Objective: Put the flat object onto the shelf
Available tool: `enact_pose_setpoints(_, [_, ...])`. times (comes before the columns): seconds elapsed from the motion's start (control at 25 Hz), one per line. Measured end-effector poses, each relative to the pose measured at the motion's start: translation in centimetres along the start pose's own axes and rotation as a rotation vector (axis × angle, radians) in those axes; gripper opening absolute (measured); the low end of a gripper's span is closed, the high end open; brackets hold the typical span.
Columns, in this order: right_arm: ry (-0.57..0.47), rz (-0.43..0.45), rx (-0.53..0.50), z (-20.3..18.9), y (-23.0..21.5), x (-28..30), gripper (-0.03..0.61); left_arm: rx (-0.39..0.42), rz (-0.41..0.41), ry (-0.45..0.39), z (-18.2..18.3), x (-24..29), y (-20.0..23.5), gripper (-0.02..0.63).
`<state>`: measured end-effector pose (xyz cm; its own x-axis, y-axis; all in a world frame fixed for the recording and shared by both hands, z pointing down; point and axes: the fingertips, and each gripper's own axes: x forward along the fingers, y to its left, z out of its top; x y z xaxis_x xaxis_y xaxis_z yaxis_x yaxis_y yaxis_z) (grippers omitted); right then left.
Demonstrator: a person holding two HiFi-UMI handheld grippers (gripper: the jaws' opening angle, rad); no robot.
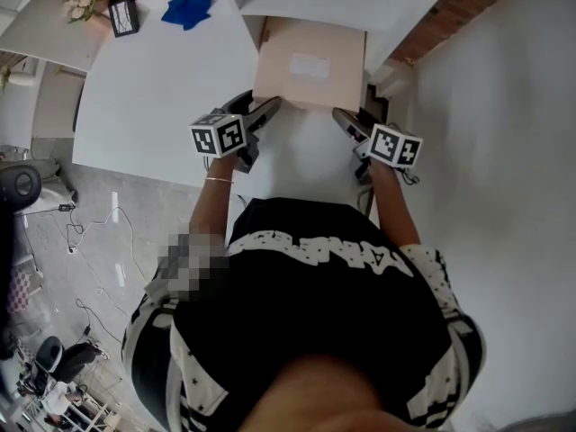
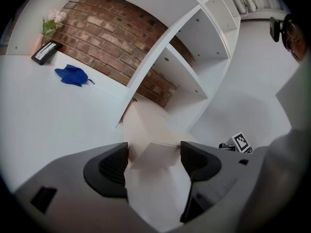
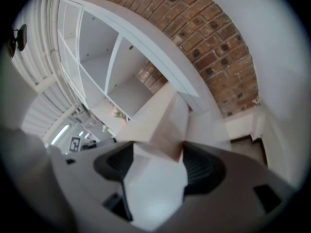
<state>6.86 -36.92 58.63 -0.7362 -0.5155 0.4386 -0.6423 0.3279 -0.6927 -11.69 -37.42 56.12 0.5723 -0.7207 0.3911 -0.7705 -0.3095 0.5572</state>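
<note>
Two hand-held grippers, left and right, clamp the flat box at the shelf, blue cloth aside.

Two-handed grip, left tongs, right tongs, on near corners of flat beige box

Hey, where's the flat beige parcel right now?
In the head view the parcel is top centre, at the white table's right end beside the shelf, its near corners clamped by the left gripper and right gripper.
</note>
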Motion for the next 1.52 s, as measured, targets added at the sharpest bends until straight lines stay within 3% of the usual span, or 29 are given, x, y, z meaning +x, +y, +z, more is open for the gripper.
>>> enact_pose_setpoints(1.52, [-0.025,-0.026,0.040,0.5,-1.4,1.7,0.333,-0.015,0.077,0.032,-0.8,1.6,2.4,0.353])
